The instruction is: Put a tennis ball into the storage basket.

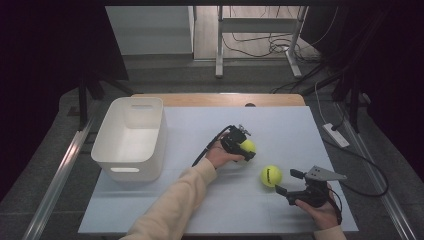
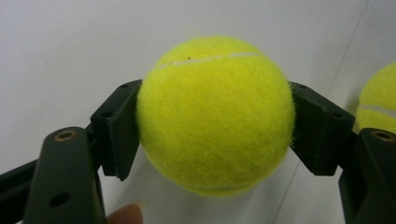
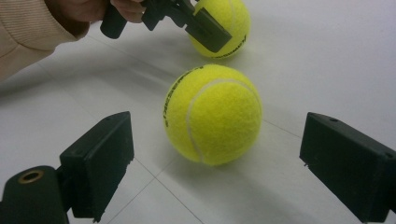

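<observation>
A yellow tennis ball (image 2: 215, 114) sits squeezed between the two black pads (image 2: 122, 126) of my left gripper (image 2: 215, 128), low over the white table near its middle. From above, that ball (image 1: 248, 145) shows at the tip of the left gripper (image 1: 245, 149), held in a hand with a cream sleeve. A second tennis ball (image 1: 271, 176) rests on the table to the right. My right gripper (image 1: 285, 181) stands open just behind it. Its jaws flank this ball (image 3: 212, 114) without touching it. Beyond it the held ball (image 3: 229, 23) is seen.
A white plastic bin (image 1: 135, 170) stands at the table's left side, nothing visible inside. The white table sheet (image 1: 280, 120) stretches behind the balls, with a wooden edge (image 1: 220, 99) at the back. Cables and a power strip (image 1: 336, 135) lie on the floor to the right.
</observation>
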Demonstrator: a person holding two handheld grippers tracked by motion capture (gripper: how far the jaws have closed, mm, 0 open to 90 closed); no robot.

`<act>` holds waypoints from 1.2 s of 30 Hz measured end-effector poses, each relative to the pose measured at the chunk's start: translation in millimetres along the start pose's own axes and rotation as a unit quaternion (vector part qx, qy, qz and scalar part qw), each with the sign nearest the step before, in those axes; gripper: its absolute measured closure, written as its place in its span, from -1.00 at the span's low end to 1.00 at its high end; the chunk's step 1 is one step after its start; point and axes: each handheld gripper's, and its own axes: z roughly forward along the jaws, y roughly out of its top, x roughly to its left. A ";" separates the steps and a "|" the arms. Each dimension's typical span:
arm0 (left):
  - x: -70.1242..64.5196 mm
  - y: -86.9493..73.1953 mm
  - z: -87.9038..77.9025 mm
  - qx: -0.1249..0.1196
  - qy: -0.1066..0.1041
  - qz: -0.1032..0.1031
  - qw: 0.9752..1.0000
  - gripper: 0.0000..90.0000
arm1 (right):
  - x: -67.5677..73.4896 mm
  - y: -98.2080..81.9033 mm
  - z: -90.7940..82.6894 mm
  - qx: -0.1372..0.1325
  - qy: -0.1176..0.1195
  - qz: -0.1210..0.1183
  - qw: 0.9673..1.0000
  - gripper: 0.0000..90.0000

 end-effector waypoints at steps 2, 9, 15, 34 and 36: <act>-1.3 0.6 -3.4 -0.003 0.000 0.008 1.000 -0.40 | -0.3 0.0 0.1 0.000 0.000 0.000 1.000 -0.78; -1.5 -2.3 -13.2 -0.011 -0.001 0.012 1.000 -0.40 | -0.2 -0.1 0.5 0.001 0.000 -0.001 1.000 -0.78; 0.5 -8.2 -27.3 -0.025 -0.009 0.001 1.000 -0.40 | -0.9 0.0 0.9 0.000 0.000 0.001 1.000 -0.78; -0.9 -20.1 -54.1 -0.049 -0.004 0.000 0.999 -0.40 | -0.2 0.4 1.6 0.001 -0.003 -0.002 1.000 -0.78; -0.6 -22.0 -57.5 -0.053 -0.004 -0.003 0.999 -0.40 | -0.1 0.4 1.9 0.001 -0.003 -0.002 1.000 -0.78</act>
